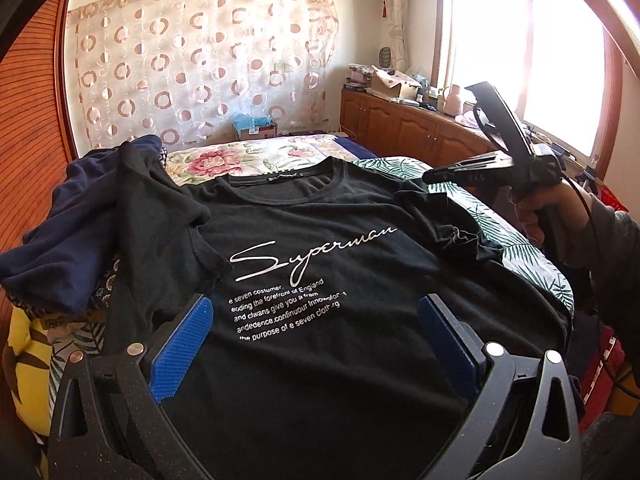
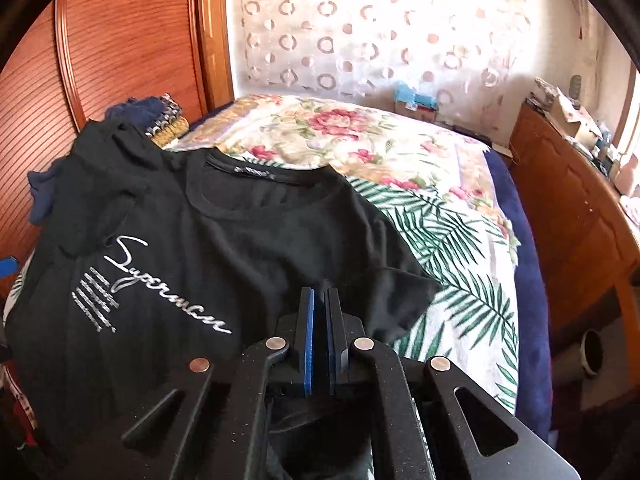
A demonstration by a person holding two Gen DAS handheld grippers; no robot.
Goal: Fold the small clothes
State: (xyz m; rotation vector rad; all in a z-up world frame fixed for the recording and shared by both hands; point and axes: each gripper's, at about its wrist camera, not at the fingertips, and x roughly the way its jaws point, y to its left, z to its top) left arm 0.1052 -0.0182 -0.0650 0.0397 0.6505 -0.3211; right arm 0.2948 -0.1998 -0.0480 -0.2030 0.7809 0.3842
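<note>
A black T-shirt [image 1: 320, 216] with white "Superman" print lies face up on the bed, collar away from me; it also shows in the right wrist view [image 2: 248, 232]. Its left sleeve drapes over a pile of dark clothes. My left gripper [image 1: 316, 312] is open, its blue pads wide apart above the shirt's lower chest, holding nothing. My right gripper [image 2: 320, 300] is shut with its blue pads together and nothing visible between them, hovering above the shirt's right sleeve [image 2: 400, 292]. In the left wrist view the right gripper [image 1: 430, 176] sits above the shirt's right shoulder, held by a hand.
A pile of navy and patterned clothes [image 1: 80, 208] lies left of the shirt. The bed has a floral and palm-leaf cover [image 2: 400, 160]. A wooden cabinet [image 1: 400, 128] with clutter runs along the right under the window. A wooden wardrobe [image 2: 120, 40] stands at the left.
</note>
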